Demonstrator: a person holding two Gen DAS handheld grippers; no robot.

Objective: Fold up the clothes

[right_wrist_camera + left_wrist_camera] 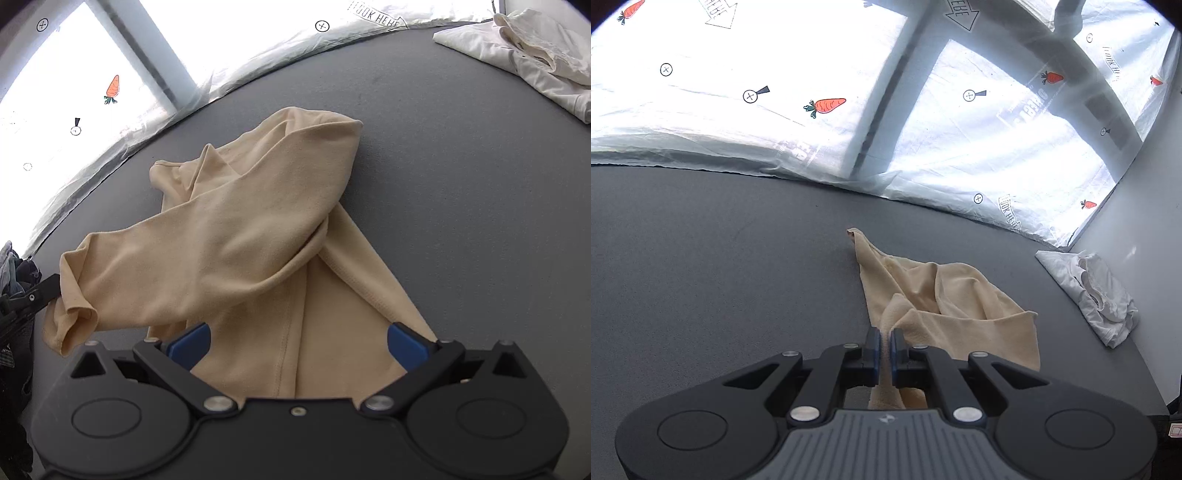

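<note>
A beige garment [945, 295] lies crumpled on the grey table [720, 258]. My left gripper [885, 338] is shut on a fold of its edge, and the cloth rises from the table into the blue pads. In the right wrist view the same beige garment [258, 229] spreads below, one sleeve lifted toward the left, where the left gripper's black fingers [40, 291] pinch its cuff. My right gripper [297, 339] hovers just above the garment's near part with its blue pads wide apart and nothing pinched between them.
A folded white garment [1097, 291] sits at the table's far right beside a grey wall [1145, 206]; it also shows in the right wrist view as white garment [524, 48]. A white sheet printed with carrots [827, 105] hangs behind the table. Dark clothes [11, 266] lie at the left edge.
</note>
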